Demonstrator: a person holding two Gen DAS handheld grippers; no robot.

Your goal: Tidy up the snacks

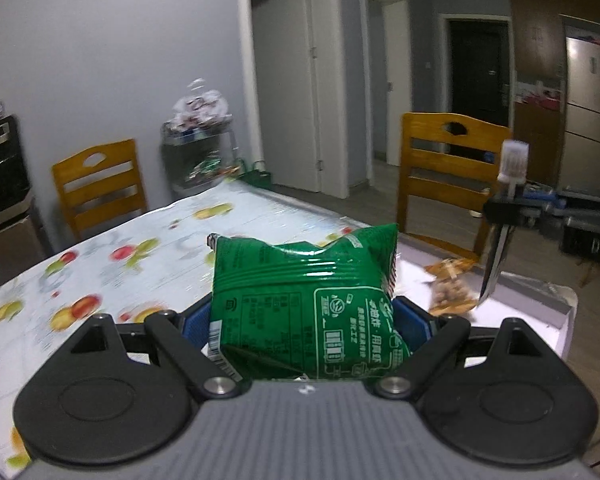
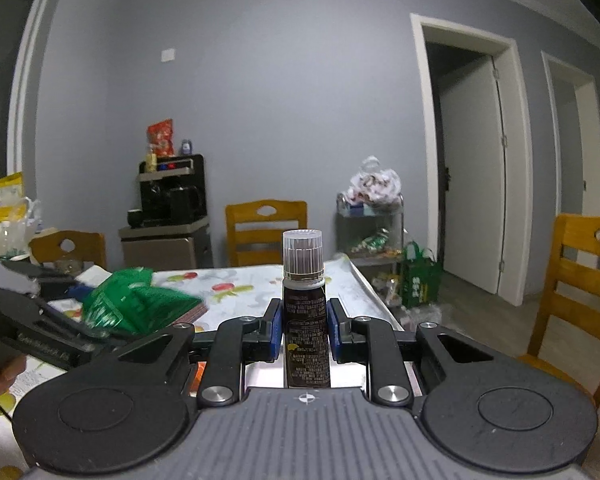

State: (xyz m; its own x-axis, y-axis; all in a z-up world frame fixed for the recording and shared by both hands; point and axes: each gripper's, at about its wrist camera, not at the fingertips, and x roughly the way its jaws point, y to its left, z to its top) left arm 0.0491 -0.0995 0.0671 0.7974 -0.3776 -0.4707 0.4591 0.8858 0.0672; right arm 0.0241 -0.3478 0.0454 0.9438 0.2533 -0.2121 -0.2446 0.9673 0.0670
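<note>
The left gripper (image 1: pixel 306 320) is clamped on a green snack packet (image 1: pixel 304 304), its blue pads pressing the crinkled foil from both sides; the packet stands upright above the table, white print and a barcode facing the camera, top edge creased. The right gripper (image 2: pixel 303 330) is closed on a dark slim bottle (image 2: pixel 305 320) with a ribbed clear cap, held upright between the blue pads. In the right wrist view the same green packet shows to the left, lifted over the table. Just beyond the left gripper, to its right, a white tray (image 1: pixel 548 320) sits at the table edge, and an orange-edged clear snack bag (image 1: pixel 452 288) lies in it. The table (image 1: pixel 100 280) wears a glossy fruit-print cover. Wooden chairs (image 1: pixel 100 184) stand around it. Farther back, against the grey wall, a wire cart (image 2: pixel 370 232) carries plastic bags of packets, with a green tote (image 2: pixel 420 280) on the floor beside it.
</note>
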